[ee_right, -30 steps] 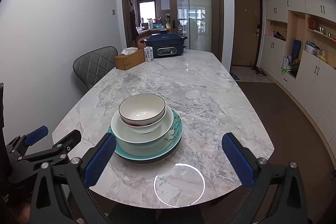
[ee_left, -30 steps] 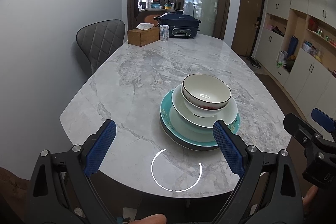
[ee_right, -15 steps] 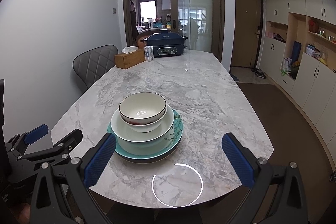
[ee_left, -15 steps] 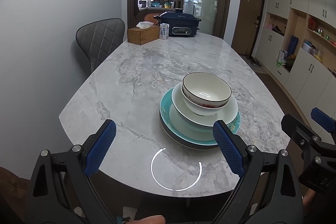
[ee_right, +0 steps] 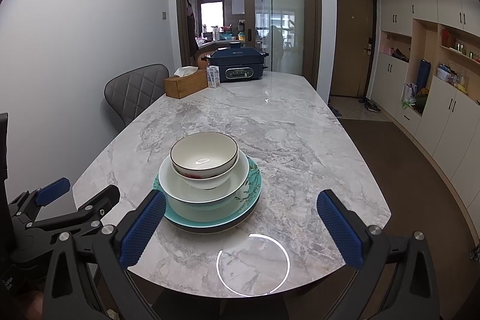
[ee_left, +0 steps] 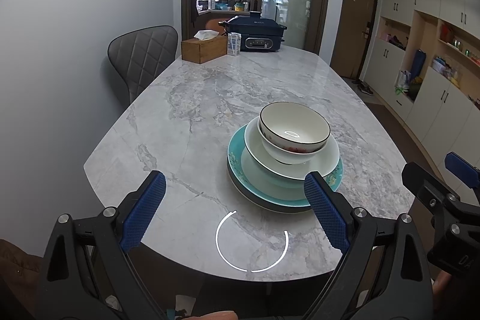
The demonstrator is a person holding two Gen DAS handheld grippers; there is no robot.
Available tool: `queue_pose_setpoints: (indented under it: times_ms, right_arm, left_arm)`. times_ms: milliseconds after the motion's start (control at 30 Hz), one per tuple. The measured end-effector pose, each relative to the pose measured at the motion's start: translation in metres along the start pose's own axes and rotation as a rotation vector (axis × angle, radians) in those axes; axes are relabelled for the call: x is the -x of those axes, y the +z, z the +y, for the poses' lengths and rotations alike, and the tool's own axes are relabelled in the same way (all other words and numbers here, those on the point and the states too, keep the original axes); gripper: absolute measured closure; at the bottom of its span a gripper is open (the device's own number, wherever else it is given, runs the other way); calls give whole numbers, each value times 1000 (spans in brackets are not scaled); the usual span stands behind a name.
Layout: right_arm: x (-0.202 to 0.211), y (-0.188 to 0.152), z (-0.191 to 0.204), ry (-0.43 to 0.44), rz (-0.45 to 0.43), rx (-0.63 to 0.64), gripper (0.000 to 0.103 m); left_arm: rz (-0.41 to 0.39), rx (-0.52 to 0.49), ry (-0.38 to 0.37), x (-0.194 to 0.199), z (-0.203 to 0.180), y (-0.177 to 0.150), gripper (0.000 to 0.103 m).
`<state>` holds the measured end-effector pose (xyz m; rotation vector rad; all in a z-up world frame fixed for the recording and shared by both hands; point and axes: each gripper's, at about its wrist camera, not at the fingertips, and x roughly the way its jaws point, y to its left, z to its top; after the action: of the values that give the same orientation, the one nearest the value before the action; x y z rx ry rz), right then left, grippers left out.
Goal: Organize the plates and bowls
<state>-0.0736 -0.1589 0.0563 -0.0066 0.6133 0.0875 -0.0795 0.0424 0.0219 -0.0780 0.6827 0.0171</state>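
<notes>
Stacked dishes near the front of a marble desk (ee_right: 300, 140), both grippers spread wide and empty.

The black-rimmed bowl (ee_right: 204, 153) sits in a larger white bowl (ee_right: 204, 191), which rests on a teal plate (ee_right: 249, 200) with a branch pattern, itself on a dark plate whose edge shows beneath. The left gripper (ee_left: 235, 215) hovers short of the stack, its right blue finger overlapping the plate's rim in view; the right gripper (ee_right: 241, 233) hangs over the desk's near edge. At the far end stand a wooden tissue box (ee_right: 186, 83), a small carton (ee_right: 213, 76) and a dark blue cooker (ee_right: 238, 65); its lettering is too small to read.
</notes>
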Motion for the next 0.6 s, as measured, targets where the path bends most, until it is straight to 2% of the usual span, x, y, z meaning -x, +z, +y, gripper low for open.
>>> queue_pose_setpoints:
  times_ms: [600]
  right_arm:
    - [0,0,0,1,1,1,0]
  left_arm:
    - [9,-4,-9,-3,2,0,9]
